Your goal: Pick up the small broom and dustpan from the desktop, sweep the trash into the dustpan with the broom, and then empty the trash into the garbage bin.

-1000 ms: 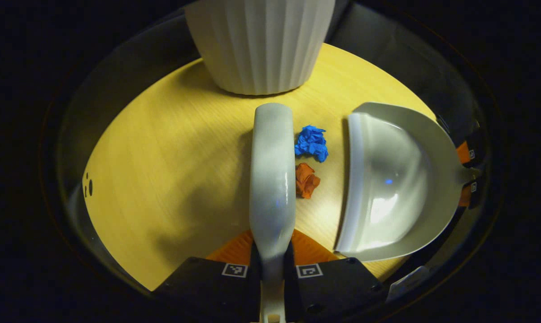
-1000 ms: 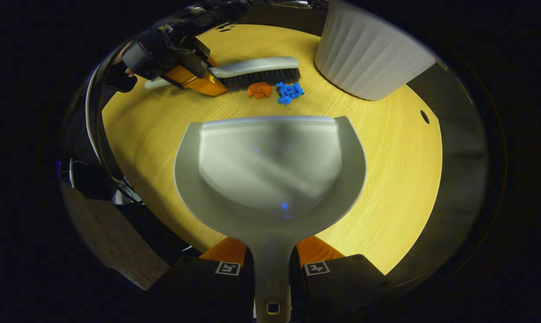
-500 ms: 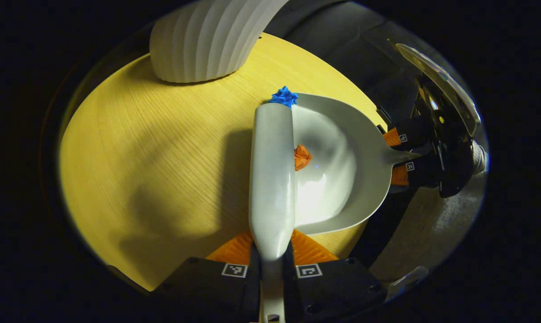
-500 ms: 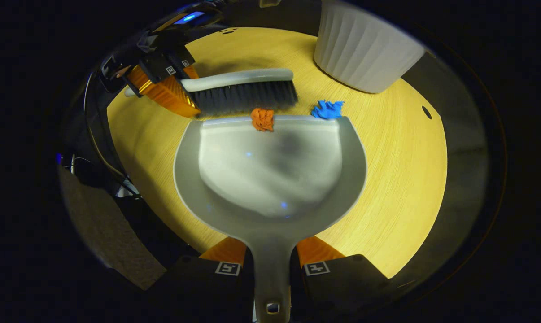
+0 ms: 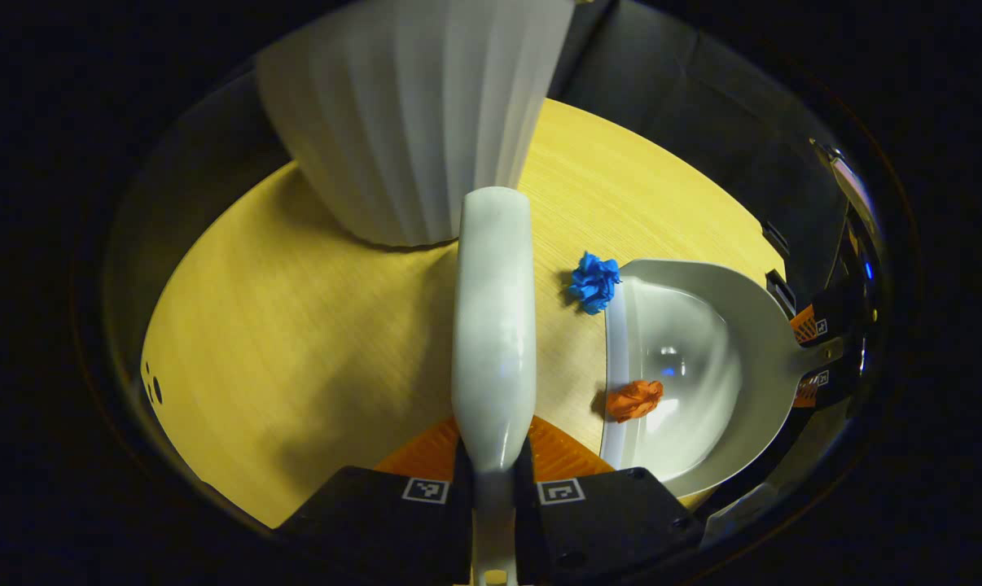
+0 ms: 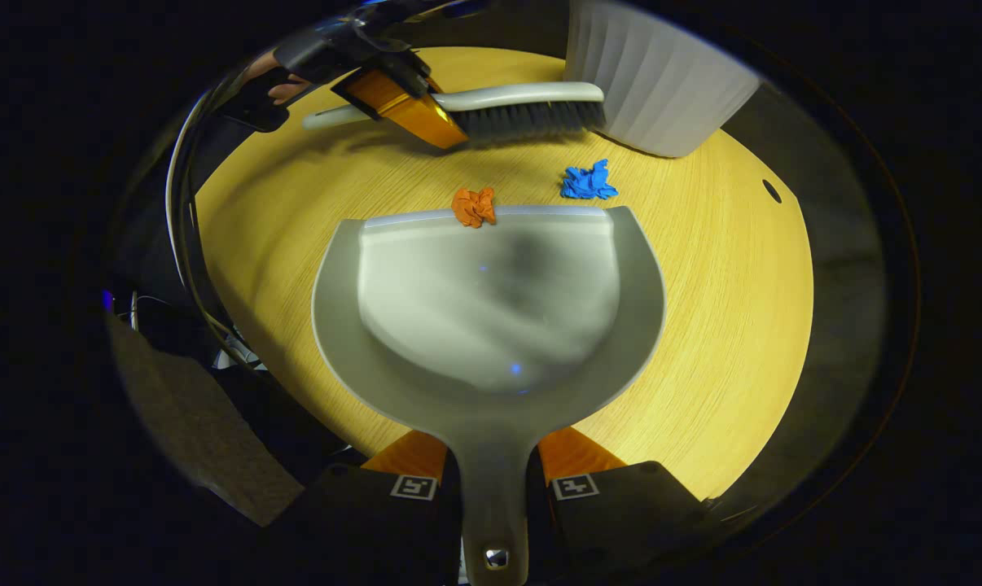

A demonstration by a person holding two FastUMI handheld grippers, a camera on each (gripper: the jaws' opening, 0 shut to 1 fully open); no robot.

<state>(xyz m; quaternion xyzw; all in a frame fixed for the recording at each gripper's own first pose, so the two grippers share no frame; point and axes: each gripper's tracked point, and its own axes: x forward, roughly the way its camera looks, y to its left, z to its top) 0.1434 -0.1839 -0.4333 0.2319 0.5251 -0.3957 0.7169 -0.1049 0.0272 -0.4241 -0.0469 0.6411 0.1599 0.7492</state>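
Sweeping stood half done: our left gripper point(image 5: 493, 472) clamped the broom point(image 5: 493, 317) raised near the bin point(image 6: 654, 81), our right gripper point(image 6: 493, 480) clamped the dustpan point(image 6: 491, 317), orange scrap point(image 6: 474, 206) on its lip, blue scrap point(image 6: 587, 181) outside.

Grey dustpan point(image 6: 491, 325) flat on the bench, orange paper wad point(image 6: 474, 207) on its front lip at 12 o'clock, blue wad point(image 6: 588, 181) just beyond at 1, grey broom point(image 6: 507, 110) with dark bristles farther off, white ribbed bin point(image 6: 658, 77) at 1 o'clock
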